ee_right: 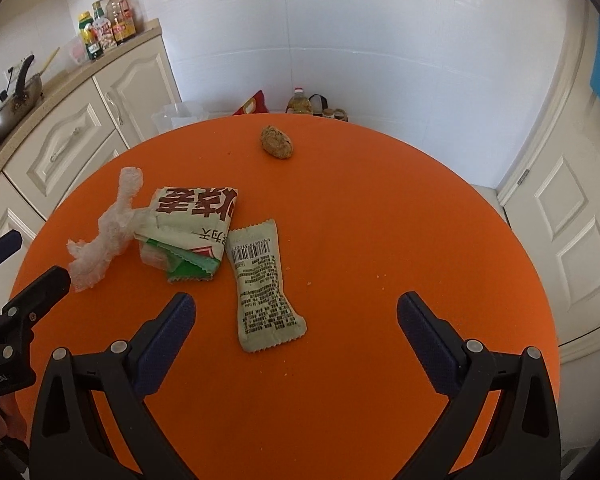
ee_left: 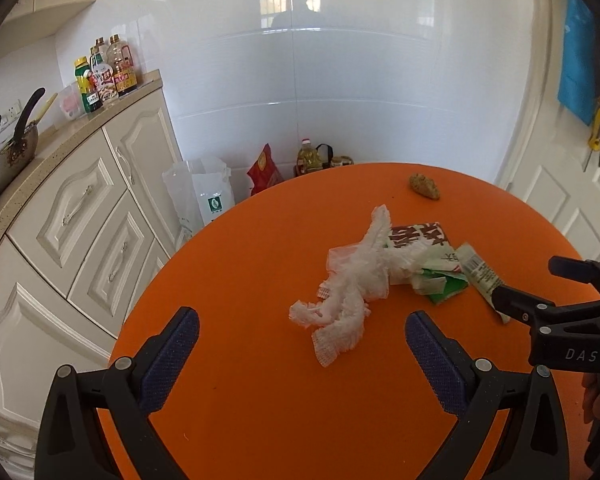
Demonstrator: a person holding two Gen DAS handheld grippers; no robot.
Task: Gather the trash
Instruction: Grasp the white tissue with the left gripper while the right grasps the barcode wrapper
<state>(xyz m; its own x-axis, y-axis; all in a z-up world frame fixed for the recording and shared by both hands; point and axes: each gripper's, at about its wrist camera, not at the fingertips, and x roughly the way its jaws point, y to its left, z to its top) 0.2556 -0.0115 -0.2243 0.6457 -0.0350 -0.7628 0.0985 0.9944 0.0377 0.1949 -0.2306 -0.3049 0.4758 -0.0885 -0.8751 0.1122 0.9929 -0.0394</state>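
Both jaws are spread wide with nothing between them: the left gripper [ee_left: 302, 332] hangs over the near part of the round orange table [ee_left: 240, 400], and the right gripper [ee_right: 296, 312] does the same a bit further along. Trash is all sitting in a loose pile on the tabletop. Closest to the left one is a crumpled clear plastic glove [ee_left: 348, 284], its near end lying roughly between the blue pads. It touches a folded white wrapper with big red-brown characters [ee_right: 196, 210], and a torn green packet [ee_right: 190, 266] pokes out from under that. Just beside them lies a flat pale snack wrapper with a barcode [ee_right: 262, 284], its near end lying between the right gripper's open fingers. Off on its own toward the far edge is a brownish lump of food [ee_right: 276, 142], well apart from the pile. From the left view, one finger of the right gripper sits in front of the barcode wrapper's near end.
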